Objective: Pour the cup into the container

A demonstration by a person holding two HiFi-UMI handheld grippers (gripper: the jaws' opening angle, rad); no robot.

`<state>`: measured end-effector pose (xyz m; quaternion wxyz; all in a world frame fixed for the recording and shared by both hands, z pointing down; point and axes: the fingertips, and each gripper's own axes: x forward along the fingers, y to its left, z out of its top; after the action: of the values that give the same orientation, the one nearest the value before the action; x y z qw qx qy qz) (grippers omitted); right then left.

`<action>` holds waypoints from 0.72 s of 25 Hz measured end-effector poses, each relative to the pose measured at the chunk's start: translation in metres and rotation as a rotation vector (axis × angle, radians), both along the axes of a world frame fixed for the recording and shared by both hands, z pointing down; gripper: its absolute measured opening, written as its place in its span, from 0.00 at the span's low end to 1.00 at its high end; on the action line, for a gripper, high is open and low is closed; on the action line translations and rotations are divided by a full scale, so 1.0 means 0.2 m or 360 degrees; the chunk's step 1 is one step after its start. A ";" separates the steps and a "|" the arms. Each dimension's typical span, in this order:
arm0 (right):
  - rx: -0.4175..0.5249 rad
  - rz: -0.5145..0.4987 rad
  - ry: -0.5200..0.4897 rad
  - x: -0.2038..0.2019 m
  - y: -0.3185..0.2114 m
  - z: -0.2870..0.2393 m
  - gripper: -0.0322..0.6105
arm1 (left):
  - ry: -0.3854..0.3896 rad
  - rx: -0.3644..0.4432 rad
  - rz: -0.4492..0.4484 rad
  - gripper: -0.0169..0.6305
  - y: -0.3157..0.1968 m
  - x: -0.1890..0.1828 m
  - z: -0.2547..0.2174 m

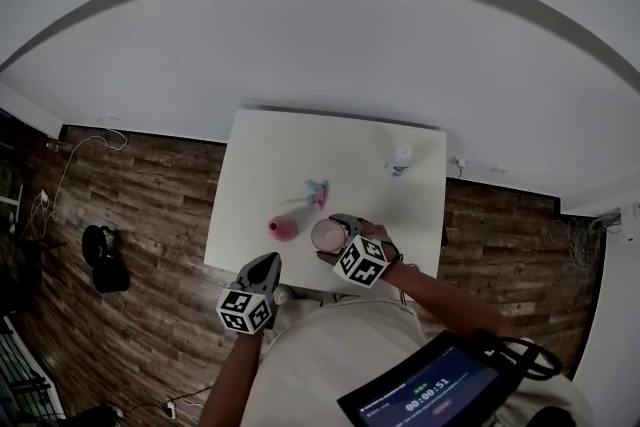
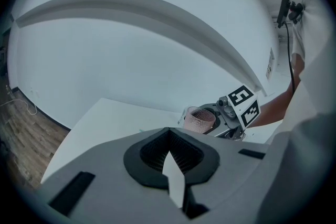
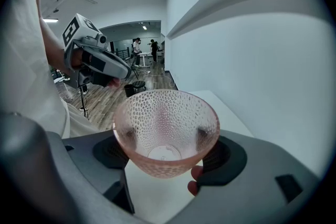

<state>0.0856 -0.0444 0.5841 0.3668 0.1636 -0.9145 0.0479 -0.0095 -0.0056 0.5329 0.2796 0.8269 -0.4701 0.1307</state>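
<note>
A pink dimpled glass cup [image 1: 326, 234] [image 3: 165, 128] stands upright between the jaws of my right gripper [image 1: 336, 239] [image 3: 165, 153], which is shut on its sides. I see nothing inside the cup. It hangs over the front part of the white table [image 1: 260, 155]. Just to its left, a small pink container [image 1: 283, 228] sits on the table. My left gripper [image 1: 266, 265] [image 2: 170, 159] is shut and empty at the table's front edge, left of the cup. The left gripper view shows the cup [image 2: 200, 119] ahead to the right.
A small white bottle [image 1: 401, 158] stands at the table's back right. A little teal and pink object [image 1: 317, 190] lies mid-table. A white wall runs behind the table. A black bag [image 1: 105, 260] lies on the wood floor to the left.
</note>
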 end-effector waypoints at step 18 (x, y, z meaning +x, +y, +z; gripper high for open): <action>-0.0011 0.0018 0.0006 -0.01 -0.03 0.16 0.64 | -0.0058 -0.0059 0.0059 0.04 0.00 0.02 0.07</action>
<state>0.0836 -0.0507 0.6170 0.3687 0.1674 -0.9128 0.0529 -0.0059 -0.0059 0.5475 0.2838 0.8277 -0.4572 0.1595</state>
